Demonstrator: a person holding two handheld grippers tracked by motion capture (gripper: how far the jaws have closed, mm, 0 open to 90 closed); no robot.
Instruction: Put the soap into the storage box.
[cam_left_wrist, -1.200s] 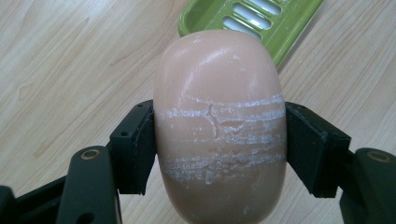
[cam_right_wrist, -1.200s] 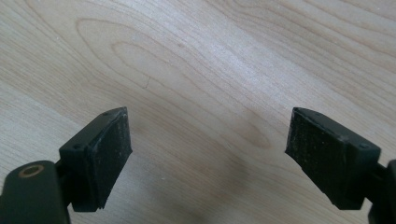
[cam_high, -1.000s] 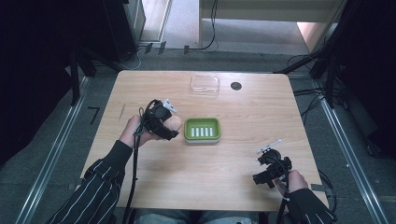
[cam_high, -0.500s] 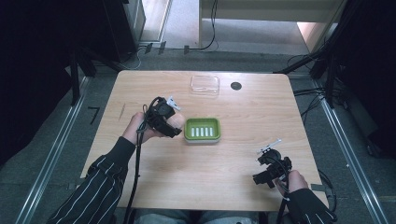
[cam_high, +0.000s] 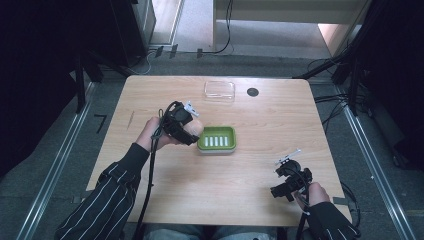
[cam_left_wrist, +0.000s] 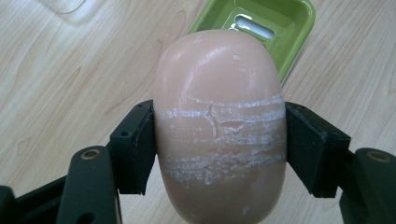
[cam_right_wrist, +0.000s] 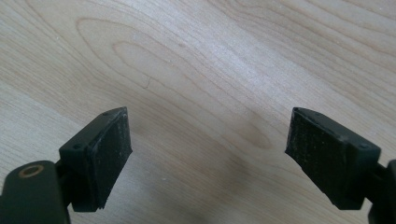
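A pinkish oval bar of soap (cam_left_wrist: 219, 126) with white scuff lines is clamped between the two black pads of my left gripper (cam_left_wrist: 219, 140). In the high view that left gripper (cam_high: 192, 131) holds the soap (cam_high: 195, 129) just left of a green soap dish (cam_high: 216, 138), above the wood. The dish (cam_left_wrist: 261, 23) has a slotted floor and lies beyond the soap. My right gripper (cam_right_wrist: 205, 154) stands open over bare wood near the table's front right, where the high view shows it (cam_high: 286, 180) in a gloved hand.
A clear plastic lid or tray (cam_high: 219, 90) lies at the table's far edge, with a small black round hole (cam_high: 252, 92) to its right. The wooden table (cam_high: 150, 100) is bordered by dark floor, cables and metal rails.
My left gripper with the soap has shifted slightly to the right, closer to the green dish. The right gripper has kept still.
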